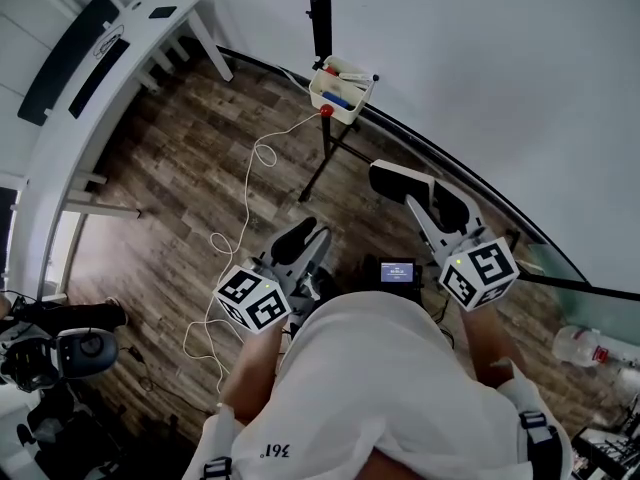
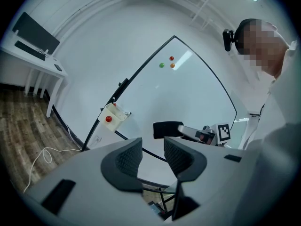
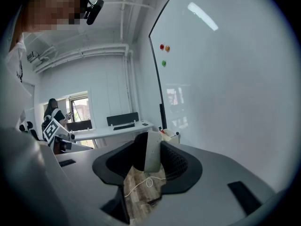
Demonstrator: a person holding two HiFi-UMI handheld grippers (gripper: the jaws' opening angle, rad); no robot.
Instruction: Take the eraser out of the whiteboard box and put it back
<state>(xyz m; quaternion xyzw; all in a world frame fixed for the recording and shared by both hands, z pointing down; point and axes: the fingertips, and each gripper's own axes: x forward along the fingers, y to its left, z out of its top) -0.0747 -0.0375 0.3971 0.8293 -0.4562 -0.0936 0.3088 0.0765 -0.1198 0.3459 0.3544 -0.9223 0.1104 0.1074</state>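
Jaws of the right claw (image 3: 150, 160) are clamped on the white plastic block eraser with a black felt face (image 3: 152, 147), which stands on edge between the two dark pads. In the head view this claw (image 1: 425, 196) shows right of centre, and the eraser (image 1: 392, 178) sticks out past its tip, held in the air above the wood-patterned floor (image 1: 190, 168).

The cream plastic whiteboard box (image 1: 340, 88) hangs at the lower black edge of the whiteboard (image 2: 188, 93), at the upper centre of the head view and well apart from the eraser. A small round red magnet (image 1: 326, 111) sits on its front wall, and a blue item lies inside.

The left claw (image 2: 153, 157) has its jaws apart, with nothing between them. In the head view it (image 1: 303, 233) lies left of centre, pointing up the frame toward the box.

A thin white cable (image 1: 250, 198) trails in loops across the floor from below the box. A long white worktop (image 1: 80, 98) runs along the upper left of the frame.
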